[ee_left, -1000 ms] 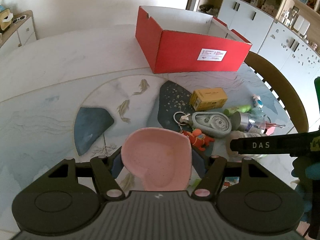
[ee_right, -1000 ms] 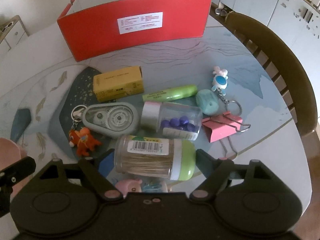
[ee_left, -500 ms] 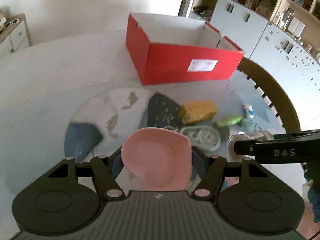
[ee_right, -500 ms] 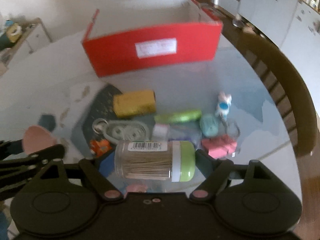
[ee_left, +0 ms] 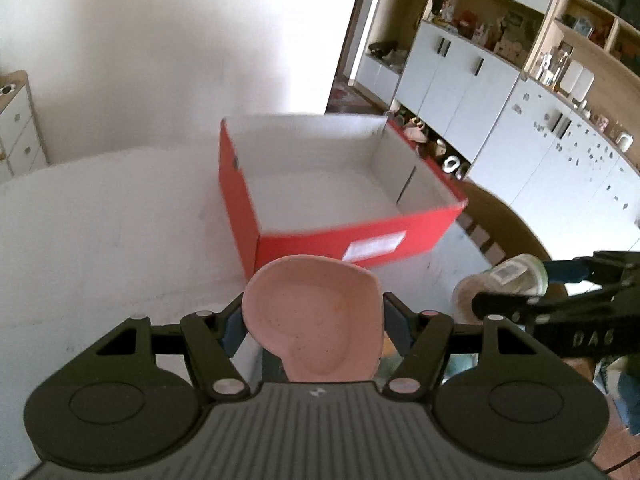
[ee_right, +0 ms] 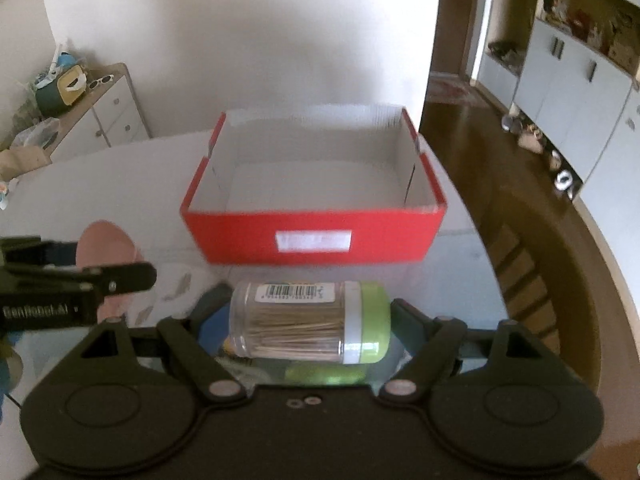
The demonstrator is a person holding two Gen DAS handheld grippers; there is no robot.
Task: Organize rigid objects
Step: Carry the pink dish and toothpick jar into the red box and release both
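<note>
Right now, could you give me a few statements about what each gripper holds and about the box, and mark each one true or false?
1. The left gripper holds a pink heart-shaped dish. True.
2. The right gripper is empty. False: it is shut on a toothpick jar.
3. The red box already has items inside. False: its white interior shows nothing in it.
4. The toothpick jar lies sideways with its green lid to the right. True.
5. The red box has a lid on. False: it is open on top.
</note>
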